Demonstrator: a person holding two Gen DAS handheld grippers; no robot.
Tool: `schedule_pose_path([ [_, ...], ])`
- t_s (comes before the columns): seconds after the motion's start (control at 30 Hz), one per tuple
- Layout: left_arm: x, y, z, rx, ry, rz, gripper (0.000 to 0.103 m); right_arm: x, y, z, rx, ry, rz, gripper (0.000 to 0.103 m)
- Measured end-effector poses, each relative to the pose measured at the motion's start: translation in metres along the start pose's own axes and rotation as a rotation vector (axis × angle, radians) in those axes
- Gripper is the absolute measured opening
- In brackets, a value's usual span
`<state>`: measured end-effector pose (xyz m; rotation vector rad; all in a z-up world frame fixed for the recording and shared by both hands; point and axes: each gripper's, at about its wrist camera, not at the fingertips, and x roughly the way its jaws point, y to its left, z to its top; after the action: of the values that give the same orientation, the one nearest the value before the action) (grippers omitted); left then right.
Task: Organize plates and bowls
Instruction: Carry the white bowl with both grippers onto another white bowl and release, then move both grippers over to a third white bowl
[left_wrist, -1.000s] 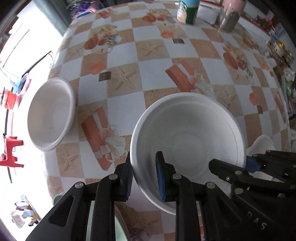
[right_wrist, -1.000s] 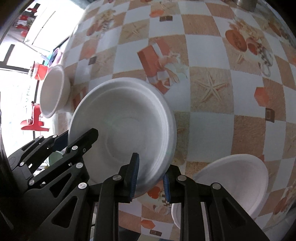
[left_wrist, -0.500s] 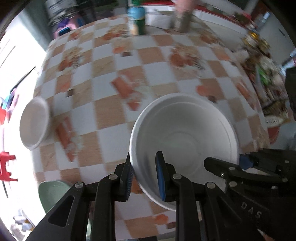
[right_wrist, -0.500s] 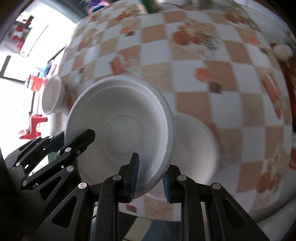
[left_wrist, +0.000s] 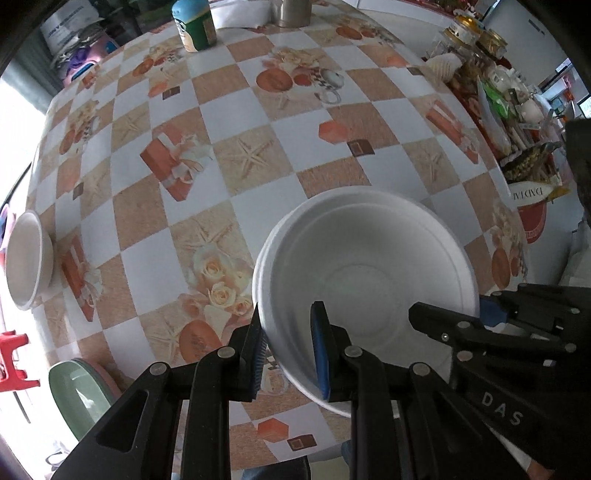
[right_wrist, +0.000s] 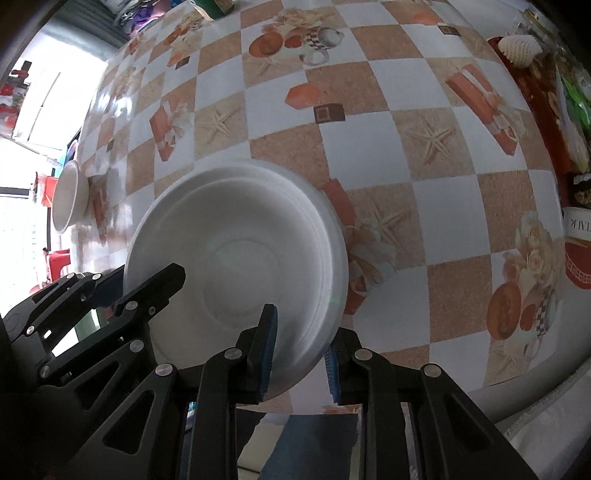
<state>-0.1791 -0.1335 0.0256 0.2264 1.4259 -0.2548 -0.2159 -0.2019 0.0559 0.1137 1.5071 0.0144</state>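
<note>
A white foam bowl (left_wrist: 365, 273) is held by both grippers over the front of the checkered table. My left gripper (left_wrist: 288, 350) is shut on its left rim and my right gripper (right_wrist: 299, 350) is shut on its right rim (right_wrist: 328, 295). A second rim line shows just under the bowl's far edge (left_wrist: 347, 195), so it seems to sit over another white dish. A smaller white bowl (left_wrist: 24, 258) stands at the table's left edge, also in the right wrist view (right_wrist: 68, 203).
A green jar (left_wrist: 195, 24) and a metal cup (left_wrist: 291, 13) stand at the back. Jars and packets (left_wrist: 509, 96) crowd the right side. A green and pink plate stack (left_wrist: 79, 391) lies off the table's front left. The table's front edge (right_wrist: 480, 384) is close.
Both grippers carried the bowl to the right, over the white dish that lay at the front right. The small bowl now lies farther left in view.
</note>
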Motion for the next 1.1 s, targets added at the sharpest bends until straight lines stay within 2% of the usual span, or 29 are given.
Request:
schedule_pose_path([
  [0.1,0.004,0.001,-0.002,-0.003,0.008,0.004,0.024,0.003,0.000,0.000,0.000,0.008,0.002,0.026],
  [0.2,0.006,0.004,-0.004,-0.017,0.022,-0.009,0.030,0.005,0.002,0.000,-0.006,0.011,0.003,0.026],
  [0.23,0.007,0.005,-0.005,-0.018,0.024,-0.016,0.039,0.005,0.002,0.000,-0.004,0.011,0.005,0.027],
  [0.27,0.007,0.007,-0.006,-0.021,0.024,-0.023,0.053,0.005,0.002,0.001,-0.002,0.012,0.007,0.027],
  [0.37,0.004,0.014,-0.010,-0.039,0.010,-0.038,0.072,0.007,-0.001,0.002,0.015,0.012,0.009,0.027],
  [0.4,0.003,0.017,-0.011,-0.044,0.008,-0.043,0.074,0.007,-0.003,0.003,0.023,0.012,0.007,0.033],
  [0.43,0.003,0.021,-0.013,-0.054,0.009,-0.047,0.076,0.006,-0.005,0.004,0.028,0.011,0.001,0.051],
  [0.47,0.003,0.025,-0.015,-0.065,0.008,-0.047,0.077,0.005,-0.007,0.004,0.033,0.006,-0.009,0.059],
  [0.5,0.003,0.029,-0.017,-0.073,0.009,-0.050,0.078,0.003,-0.009,0.004,0.042,-0.006,-0.019,0.067],
  [0.67,0.007,0.047,-0.027,-0.097,0.038,-0.058,0.078,-0.004,-0.022,0.009,0.106,-0.031,-0.024,0.067],
  [0.7,0.006,0.050,-0.028,-0.101,0.039,-0.062,0.078,-0.005,-0.024,0.010,0.116,-0.033,-0.026,0.073],
  [0.73,0.004,0.053,-0.029,-0.106,0.034,-0.067,0.078,-0.006,-0.025,0.011,0.126,-0.039,-0.027,0.086],
  [0.77,0.003,0.054,-0.029,-0.108,0.030,-0.069,0.078,-0.009,-0.026,0.013,0.136,-0.052,-0.024,0.089],
  [0.9,-0.004,0.059,-0.026,-0.117,0.009,-0.084,0.078,-0.014,-0.020,0.018,0.120,-0.070,-0.049,0.090],
  [0.97,-0.008,0.062,-0.025,-0.124,-0.006,-0.098,0.078,-0.014,-0.022,0.013,0.135,-0.068,-0.085,0.090],
  [1.1,-0.013,0.067,-0.024,-0.124,-0.029,-0.104,0.078,-0.009,-0.030,0.001,0.170,-0.043,-0.102,0.090],
])
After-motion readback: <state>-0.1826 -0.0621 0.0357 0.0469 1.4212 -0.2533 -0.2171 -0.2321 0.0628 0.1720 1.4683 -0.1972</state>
